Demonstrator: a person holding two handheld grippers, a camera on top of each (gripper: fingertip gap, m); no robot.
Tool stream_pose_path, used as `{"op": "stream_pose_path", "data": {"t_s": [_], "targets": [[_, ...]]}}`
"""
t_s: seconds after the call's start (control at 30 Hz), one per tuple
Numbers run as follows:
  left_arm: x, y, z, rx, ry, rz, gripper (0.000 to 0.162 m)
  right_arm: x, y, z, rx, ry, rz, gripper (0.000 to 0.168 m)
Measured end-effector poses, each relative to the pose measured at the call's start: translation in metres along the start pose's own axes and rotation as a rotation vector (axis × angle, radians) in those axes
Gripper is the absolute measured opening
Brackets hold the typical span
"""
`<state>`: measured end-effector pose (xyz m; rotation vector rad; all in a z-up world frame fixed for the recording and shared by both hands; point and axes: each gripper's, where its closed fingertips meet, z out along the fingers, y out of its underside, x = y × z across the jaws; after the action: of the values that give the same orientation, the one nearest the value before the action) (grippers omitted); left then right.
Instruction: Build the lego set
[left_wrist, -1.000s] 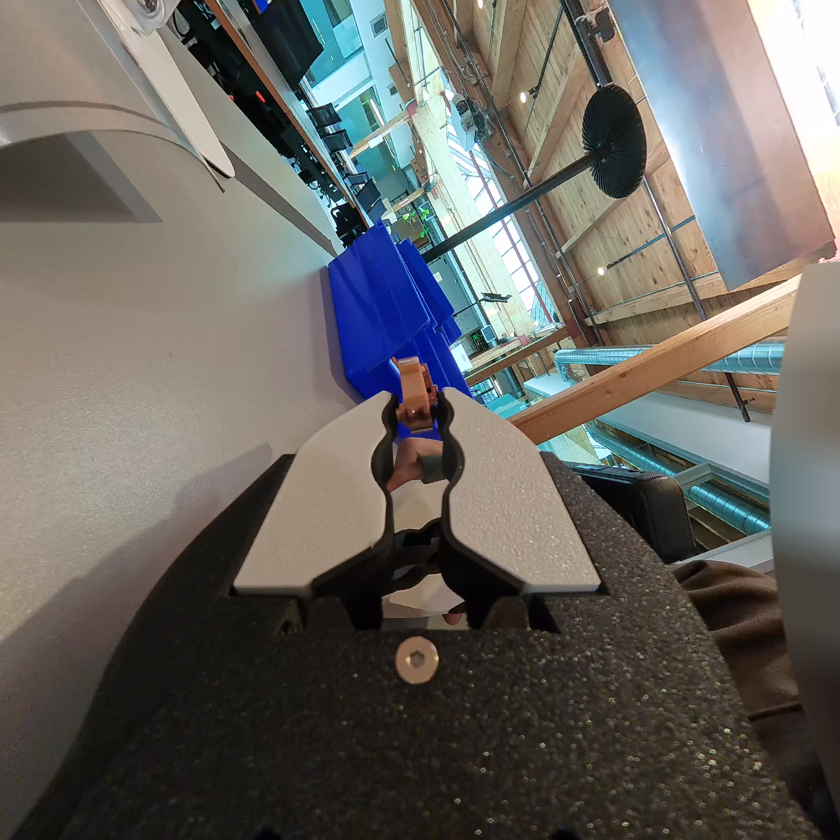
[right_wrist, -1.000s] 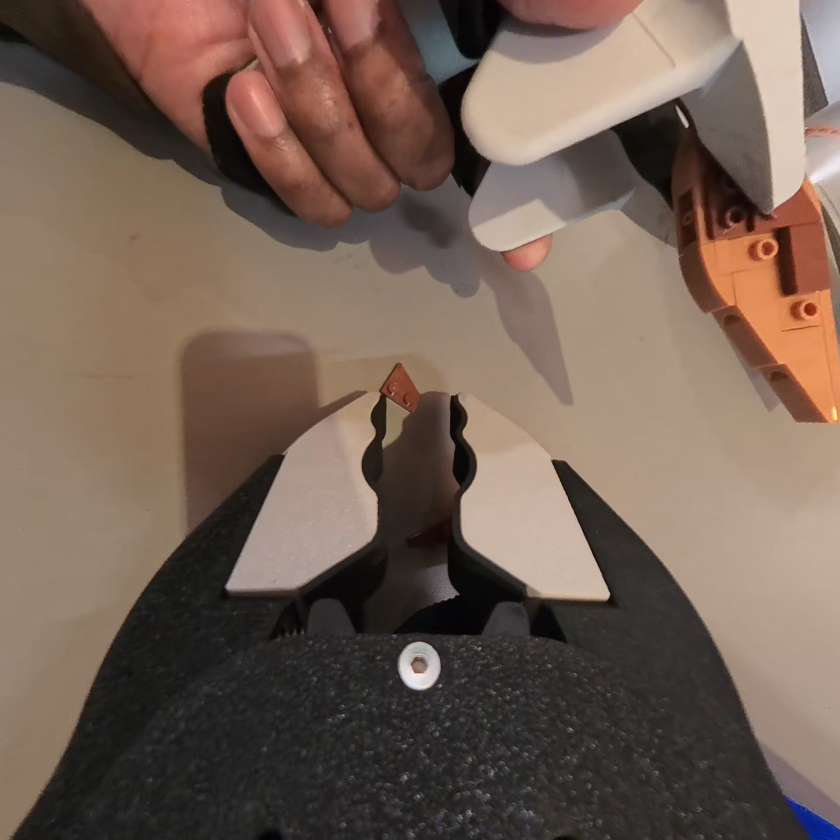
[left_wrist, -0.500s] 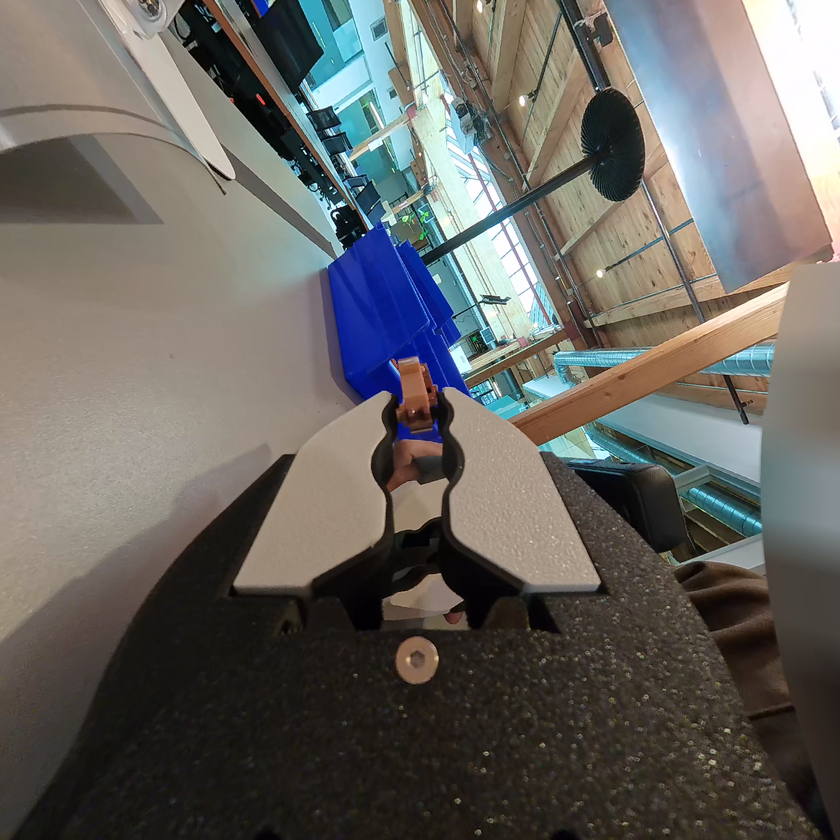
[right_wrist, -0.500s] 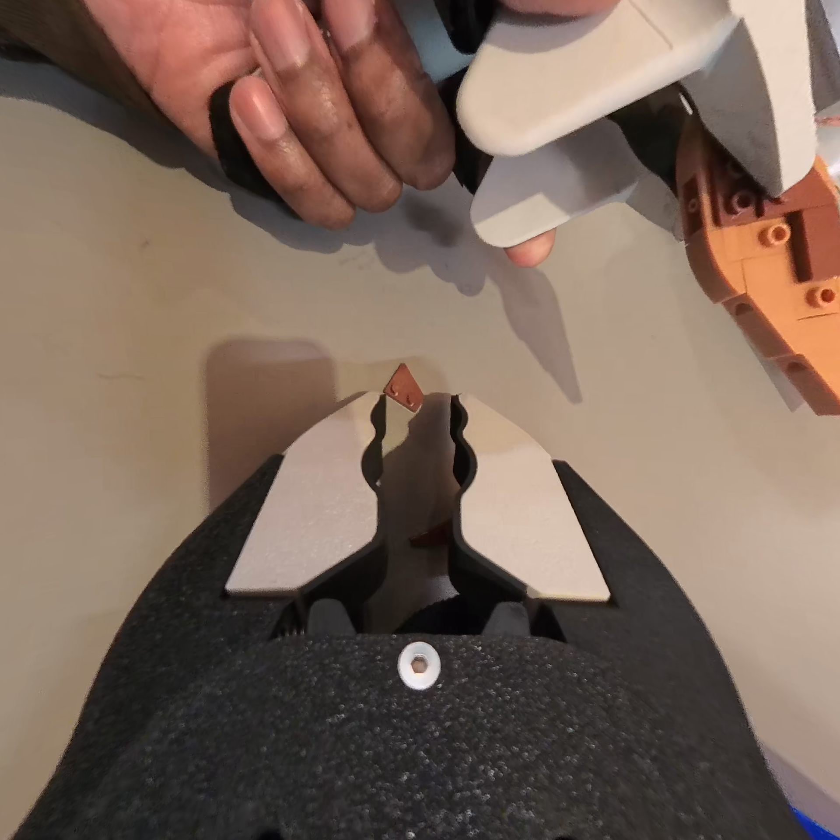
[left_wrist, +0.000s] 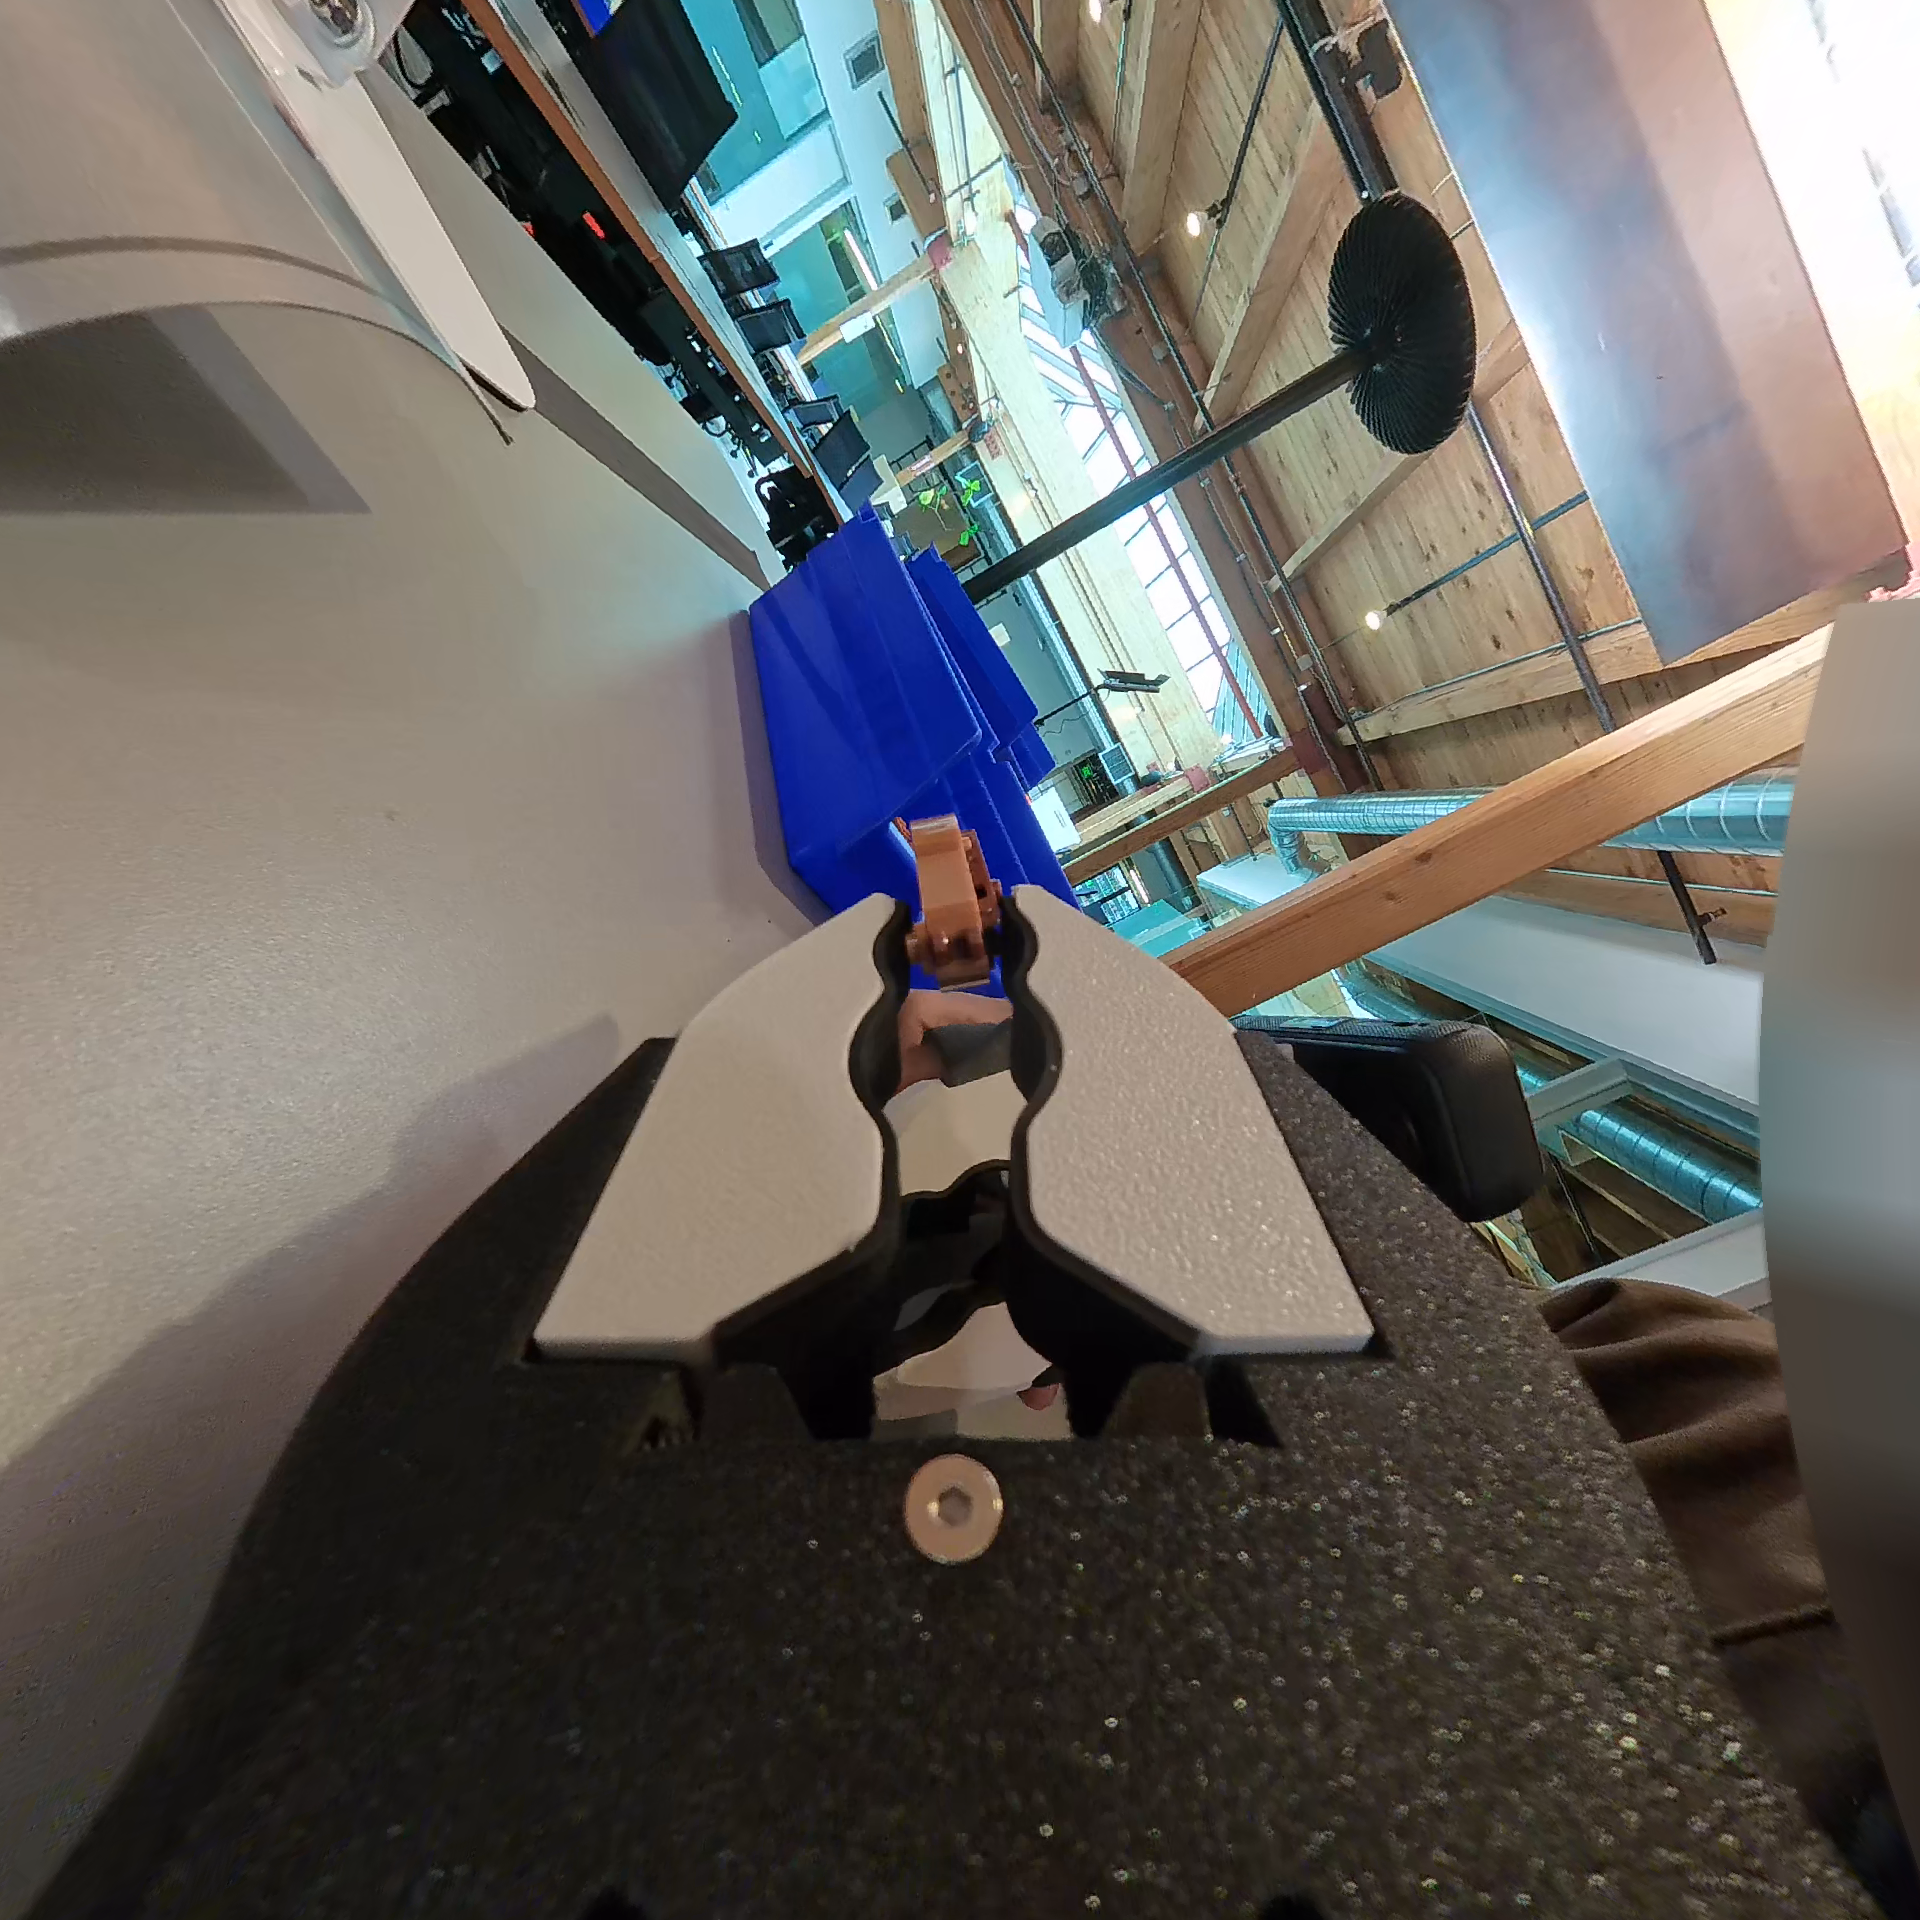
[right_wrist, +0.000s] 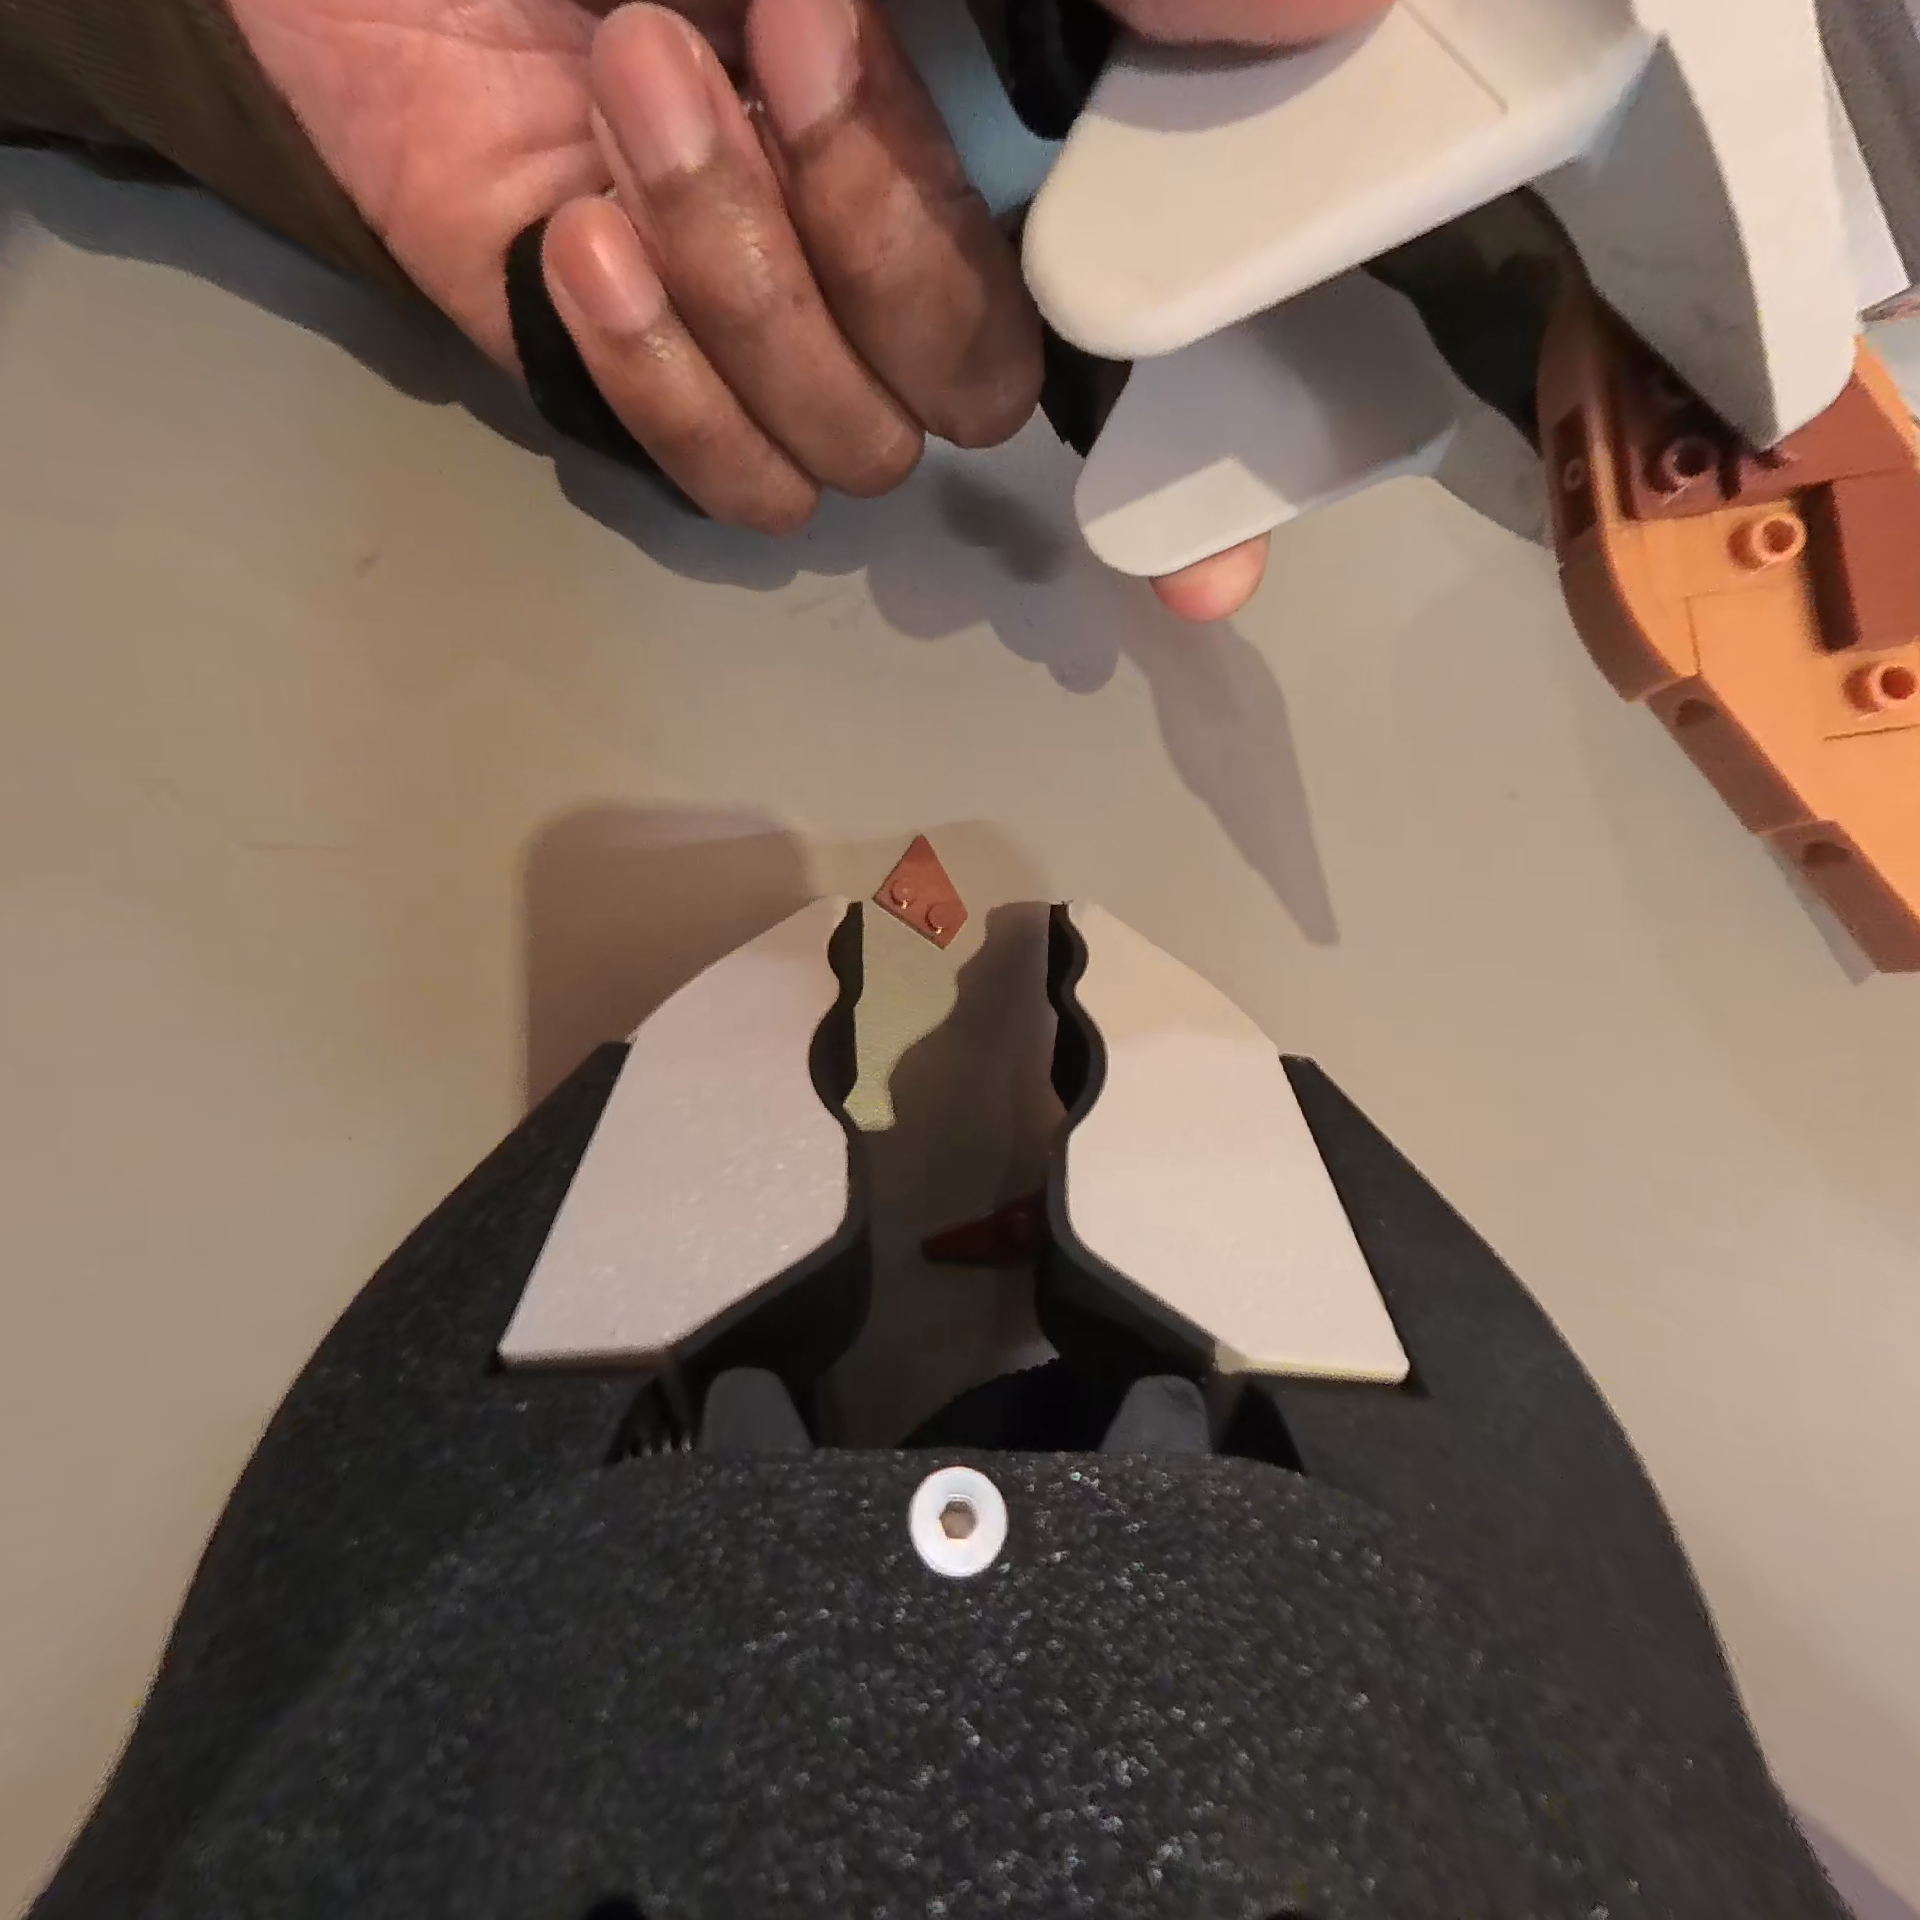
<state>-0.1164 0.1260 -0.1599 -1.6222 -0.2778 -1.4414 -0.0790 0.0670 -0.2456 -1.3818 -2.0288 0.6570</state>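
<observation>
Matt, smooth bench (right_wrist: 312, 727); glossy plastic studded brown wedge plate (right_wrist: 921, 894); grainy black foam gripper body (right_wrist: 935, 1662) with a shiny metal screw (right_wrist: 957, 1523); glossy blue plastic bins (left_wrist: 852, 717).

Black foam gripper body (right_wrist: 956, 1662), pale grey jaws, brown sleeve (left_wrist: 1683, 1455)

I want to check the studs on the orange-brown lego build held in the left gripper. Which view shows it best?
The right wrist view: the lego build fills the upper right, studs and stepped sides visible, though the frame crops it. The left wrist view shows only a narrow end of it between the left gripper tips.
</observation>
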Motion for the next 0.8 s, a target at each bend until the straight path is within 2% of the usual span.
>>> {"op": "stream_pose_path", "data": {"t_s": [0.27, 0.43, 0.8], "targets": [[0.0, 0.0, 0.0, 0.002, 0.001, -0.003, 0.016, -0.002, -0.002, 0.001, 0.017, -0.01, -0.008, 0.034], [-0.002, -0.003, -0.002, 0.015, -0.005, -0.013, 0.016, 0.007, 0.004, -0.007, 0.028, 0.06, 0.031, 0.033], [-0.009, -0.014, -0.008, 0.063, -0.006, -0.068, 0.016, 0.031, 0.007, -0.036, 0.214, 0.081, 0.317, 0.032]]}}
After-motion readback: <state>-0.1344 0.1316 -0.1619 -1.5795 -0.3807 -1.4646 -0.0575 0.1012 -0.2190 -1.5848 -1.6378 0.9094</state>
